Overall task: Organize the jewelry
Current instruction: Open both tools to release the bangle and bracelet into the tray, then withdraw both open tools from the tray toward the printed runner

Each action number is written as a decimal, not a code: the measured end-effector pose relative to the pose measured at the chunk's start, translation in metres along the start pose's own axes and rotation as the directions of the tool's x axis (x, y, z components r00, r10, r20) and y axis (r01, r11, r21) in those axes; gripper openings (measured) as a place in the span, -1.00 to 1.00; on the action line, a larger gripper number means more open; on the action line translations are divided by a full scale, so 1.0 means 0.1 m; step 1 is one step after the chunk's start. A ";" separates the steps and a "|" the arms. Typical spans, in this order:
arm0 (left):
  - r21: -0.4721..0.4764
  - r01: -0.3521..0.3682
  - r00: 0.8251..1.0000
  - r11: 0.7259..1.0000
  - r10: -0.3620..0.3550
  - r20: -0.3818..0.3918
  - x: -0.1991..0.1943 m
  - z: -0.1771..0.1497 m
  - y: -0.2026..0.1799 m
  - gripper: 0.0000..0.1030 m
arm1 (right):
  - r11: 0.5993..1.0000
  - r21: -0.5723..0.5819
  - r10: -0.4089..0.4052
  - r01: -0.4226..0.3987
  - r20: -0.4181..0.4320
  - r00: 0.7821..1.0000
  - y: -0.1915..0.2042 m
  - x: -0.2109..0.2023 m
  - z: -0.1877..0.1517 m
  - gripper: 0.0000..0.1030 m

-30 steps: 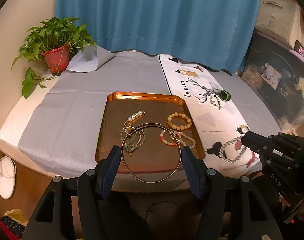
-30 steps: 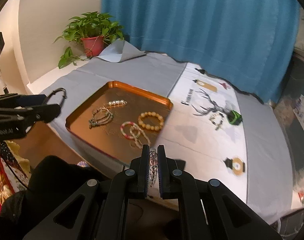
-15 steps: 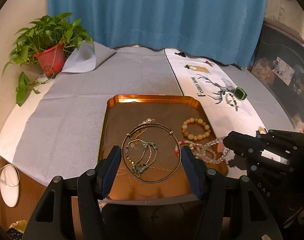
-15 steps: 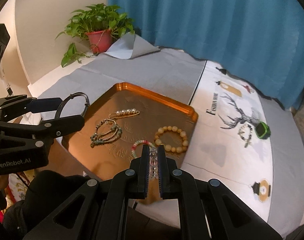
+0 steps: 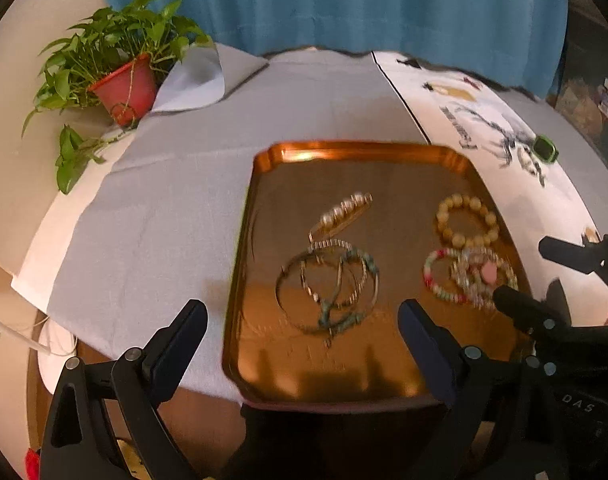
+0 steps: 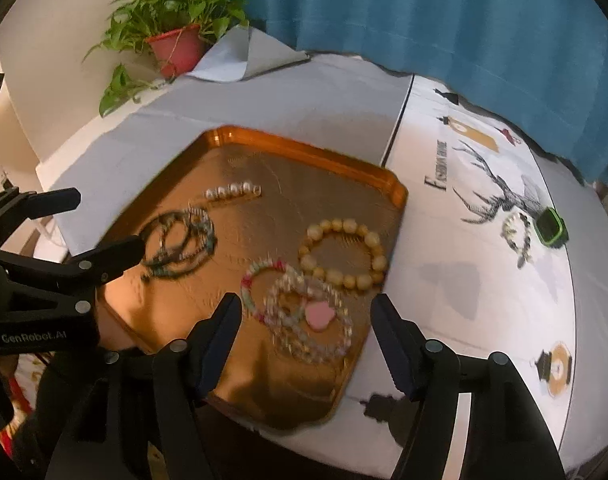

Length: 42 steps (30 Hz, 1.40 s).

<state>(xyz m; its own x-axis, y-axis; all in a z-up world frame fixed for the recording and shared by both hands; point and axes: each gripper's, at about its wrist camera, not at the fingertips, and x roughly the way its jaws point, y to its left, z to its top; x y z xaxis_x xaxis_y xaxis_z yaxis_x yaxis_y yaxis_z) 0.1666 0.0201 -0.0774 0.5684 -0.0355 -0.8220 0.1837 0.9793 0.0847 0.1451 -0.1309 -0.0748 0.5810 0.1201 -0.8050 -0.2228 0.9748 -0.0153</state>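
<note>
Landmark: one copper-coloured tray [image 5: 263, 184] [image 6: 396, 192], lying on the grey cloth [image 5: 163, 216] [image 6: 304, 100].

On the tray, six pieces counted:
- One pearl hair clip [image 5: 344, 214] [image 6: 232, 191], toward the tray's far left part.
- One thin metal bangle [image 5: 281, 296] [image 6: 153, 234], nearer than the clip, lying flat and overlapping the next piece.
- One green-beaded bracelet [image 5: 344, 284] [image 6: 191, 236], tangled with the bangle; blur hides the strands.
- One amber bead bracelet [image 5: 466, 220] [image 6: 344, 254], at the tray's right side.
- One pink-and-green bead bracelet [image 5: 434, 276] [image 6: 251, 284], just nearer than the amber one.
- One clear crystal bracelet with pink heart charm [image 5: 486, 276] [image 6: 312, 320], overlapping the pink-and-green one.

Off the tray, on the white deer-print cloth [image 5: 504, 128] [image 6: 484, 272] to its right: one green watch [image 5: 546, 150] [image 6: 550, 226] and one pale bead bracelet [image 6: 516, 232] beside it.

Beyond the tray's far left corner: one potted plant [image 5: 123, 88] [image 6: 179, 44].

Tongs, two:
- Left gripper [image 5: 301, 340] [image 6: 103, 226], above the tray's near left part; jaws have just been opening, now wide apart, nothing between them.
- Right gripper [image 6: 304, 336] [image 5: 532, 276], above the tray's near right part; jaws have just been opening, now apart, the crystal bracelet lying on the tray below the gap, unclamped.
</note>
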 end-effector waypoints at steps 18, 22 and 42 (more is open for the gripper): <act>0.020 0.014 0.999 1.000 -0.015 0.041 -0.94 -0.77 -0.29 0.84 | 0.998 0.043 -0.054 0.053 0.036 0.998 0.04 -1.08 -0.84 0.39; 0.014 0.024 0.998 1.000 -0.024 0.058 -1.17 -0.96 -0.31 0.84 | 0.998 0.045 -0.052 0.050 0.050 0.997 0.13 -1.30 -1.05 0.39; 0.062 0.024 0.991 0.998 -0.032 0.132 -1.85 -1.43 -0.55 0.84 | 0.998 0.027 -0.063 0.060 0.099 0.993 0.36 -1.89 -1.61 0.40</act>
<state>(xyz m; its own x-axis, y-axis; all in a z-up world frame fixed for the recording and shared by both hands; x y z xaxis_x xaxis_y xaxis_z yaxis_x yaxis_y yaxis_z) -0.0636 0.0016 -0.0107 0.6635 -0.0927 -0.7424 0.2464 0.9640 0.0998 -0.0987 -0.1491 -0.0191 0.6681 0.0768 -0.7401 -0.1660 0.9850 -0.0476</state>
